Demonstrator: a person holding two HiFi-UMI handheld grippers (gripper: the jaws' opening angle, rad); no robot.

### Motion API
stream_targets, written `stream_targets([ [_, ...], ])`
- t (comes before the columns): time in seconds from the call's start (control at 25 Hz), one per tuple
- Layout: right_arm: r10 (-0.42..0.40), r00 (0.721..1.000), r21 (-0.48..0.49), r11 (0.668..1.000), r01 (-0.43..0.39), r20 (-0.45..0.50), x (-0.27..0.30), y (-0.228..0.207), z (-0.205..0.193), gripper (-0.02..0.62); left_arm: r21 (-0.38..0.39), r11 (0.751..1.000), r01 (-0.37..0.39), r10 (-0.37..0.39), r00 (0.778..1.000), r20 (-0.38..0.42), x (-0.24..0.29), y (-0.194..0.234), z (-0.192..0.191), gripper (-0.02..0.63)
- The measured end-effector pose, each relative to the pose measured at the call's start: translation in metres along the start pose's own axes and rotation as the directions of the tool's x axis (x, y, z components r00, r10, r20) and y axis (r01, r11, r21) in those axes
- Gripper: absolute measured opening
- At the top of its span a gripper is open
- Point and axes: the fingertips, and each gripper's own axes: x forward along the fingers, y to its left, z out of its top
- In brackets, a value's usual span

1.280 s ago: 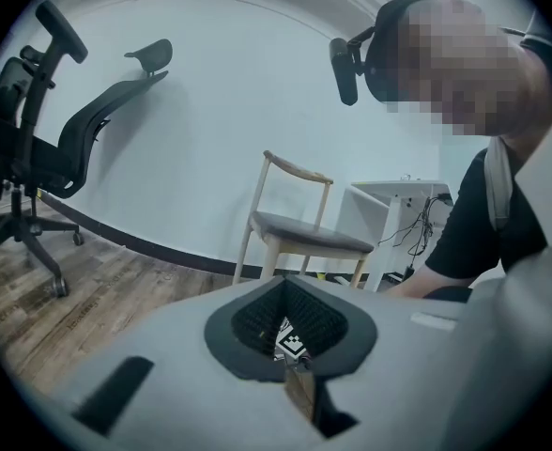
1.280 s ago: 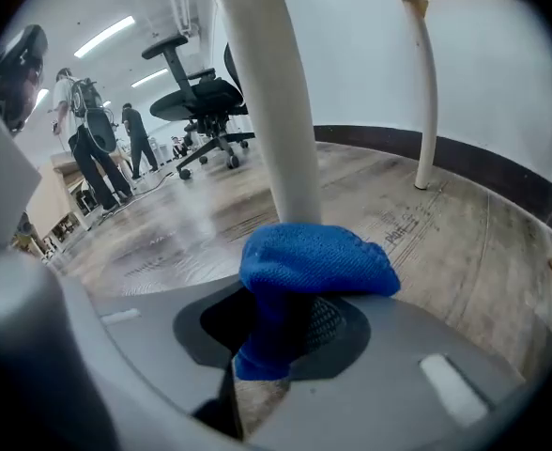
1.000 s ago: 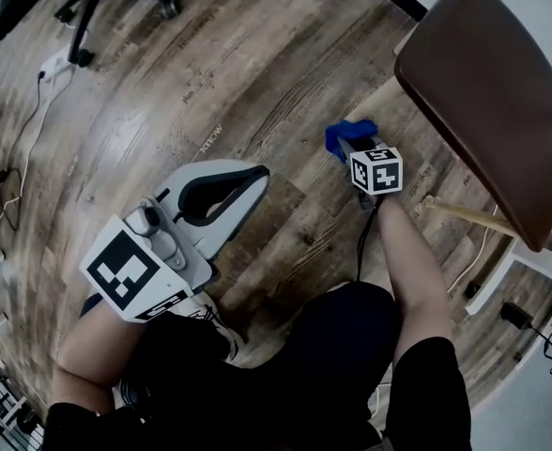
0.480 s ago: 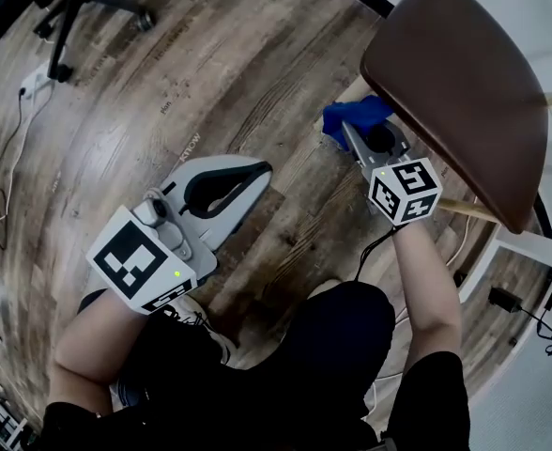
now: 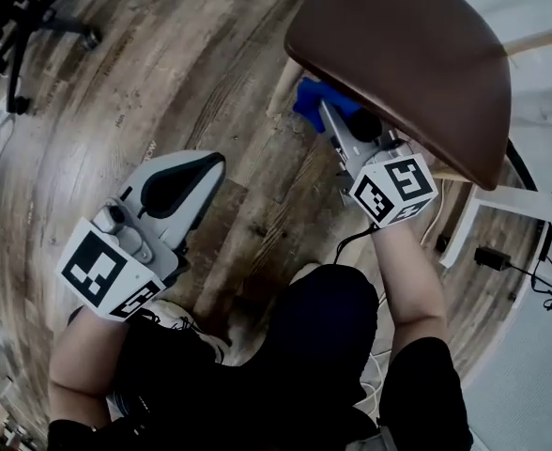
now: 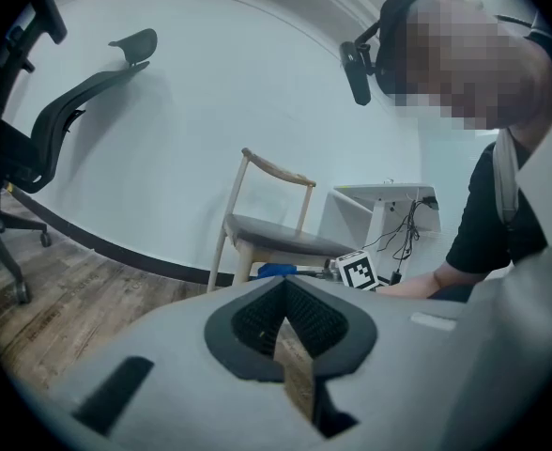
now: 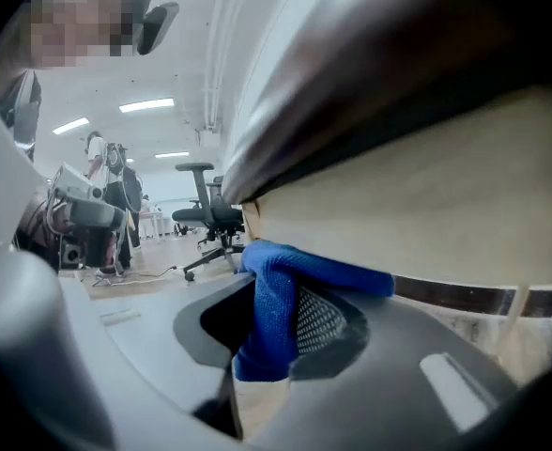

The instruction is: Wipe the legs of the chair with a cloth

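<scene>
While at one chair (image 5: pixel 407 54), one cloth (image 5: pixel 312 101).

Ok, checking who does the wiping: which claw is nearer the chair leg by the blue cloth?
Right. The right claw holds the blue cloth under the seat, beside the chair leg; the left claw, shut and empty, is over the floor, well away.
</scene>
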Motion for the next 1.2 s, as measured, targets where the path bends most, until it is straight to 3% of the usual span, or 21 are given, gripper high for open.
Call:
stream_targets([
  [0.24, -0.072, 0.997, 0.095, 0.993, 0.068, 0.039, -0.051, -0.016, 0.005, 0.098, -0.016, 0.999, 0.039, -0.039, 0.999, -0.011, 0.021, -0.006, -0.006, 0.008],
  [0.48, -0.231, 0.972, 0.194, 0.957, 0.217, 0.052, -0.116, -0.053, -0.002, 0.098, -0.034, 0.997, 0.067, -0.067, 0.998, -0.014, 0.033, -0.012, -0.010, 0.008],
  [0.72, -0.408, 0.912, 0.304, 0.874, 0.379, 0.034, -0.191, -0.092, -0.010, 0.098, -0.034, 0.996, 0.083, -0.084, 0.996, -0.014, 0.042, -0.016, -0.012, 0.008],
  [0.96, -0.471, 0.881, 0.349, 0.835, 0.426, 0.050, -0.230, -0.089, -0.008, 0.098, -0.039, 0.994, 0.103, -0.103, 0.995, -0.007, 0.050, -0.022, -0.010, 0.008],
  [1.08, -0.527, 0.849, 0.331, 0.808, 0.488, 0.034, -0.254, -0.085, -0.009, 0.098, -0.035, 0.993, 0.117, -0.118, 0.993, -0.017, 0.054, -0.026, -0.012, 0.008],
  [1.2, -0.611, 0.792, 0.234, 0.768, 0.597, -0.015, -0.283, -0.094, -0.011, 0.098, -0.029, 0.992, 0.125, -0.126, 0.992, -0.025, 0.056, -0.028, -0.015, 0.008],
])
